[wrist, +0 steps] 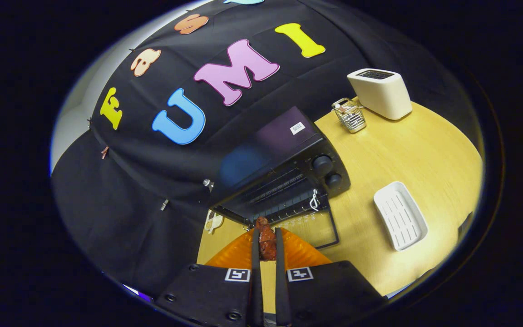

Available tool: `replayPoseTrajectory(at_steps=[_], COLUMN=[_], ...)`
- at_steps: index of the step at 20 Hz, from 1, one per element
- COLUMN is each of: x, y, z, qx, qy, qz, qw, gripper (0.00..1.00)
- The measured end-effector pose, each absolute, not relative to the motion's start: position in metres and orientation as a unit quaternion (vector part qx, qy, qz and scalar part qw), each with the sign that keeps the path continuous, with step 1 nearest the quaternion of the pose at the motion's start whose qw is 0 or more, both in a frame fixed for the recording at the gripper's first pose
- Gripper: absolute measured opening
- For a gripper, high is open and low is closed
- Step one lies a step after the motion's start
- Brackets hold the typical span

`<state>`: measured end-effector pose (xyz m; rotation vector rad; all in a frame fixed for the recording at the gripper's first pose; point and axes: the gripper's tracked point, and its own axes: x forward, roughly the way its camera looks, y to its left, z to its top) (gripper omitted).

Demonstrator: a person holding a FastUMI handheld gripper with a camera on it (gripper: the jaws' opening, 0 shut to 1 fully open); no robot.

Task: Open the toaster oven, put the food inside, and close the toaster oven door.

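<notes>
A: How is the gripper [267,234] set?

B: Its two orange fingers [243,250] are drawn in close, and both press on the one piece of food [267,240], a reddish-brown chunk that looks like a roasted drumstick. It sits clamped between the fingertips, with its top poking out just ahead of them.

A: And the toaster oven [284,172]?

B: There is one, black, standing on the wooden table [425,150] just beyond the fingers. Its glass door [311,227] hangs folded down and open, its near edge just beside the right finger. The food is at the mouth of the oven, over the lowered door's left end, not yet inside the cavity.

A: What can be counted on the oven?

B: Two round knobs [323,163] on the right of its front, one above the other. A wire rack [275,195] shows inside the opening, and a small white hook-like piece [314,200] hangs at the right of the opening.

A: Anything else on the table?

B: One white ridged tray [400,215] lies to the right of the oven, well apart from it. Farther back stand one white pop-up toaster [379,93] and, just beside it, one small wire basket [350,116]. A pale object [213,221] peeks out at the oven's left; what it is cannot be told.
</notes>
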<state>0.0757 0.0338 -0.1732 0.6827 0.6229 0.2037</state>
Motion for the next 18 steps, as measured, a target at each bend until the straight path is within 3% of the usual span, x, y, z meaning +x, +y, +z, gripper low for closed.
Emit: replayPoseTrajectory(at_steps=[9,18], x=[0.17,0.21], y=[0.073,0.092], z=[-0.221,-0.255], qx=[0.372,0.411], qy=[0.231,0.174], qz=[0.096,0.062], qw=[0.894,0.893], gripper=[0.15,0.15])
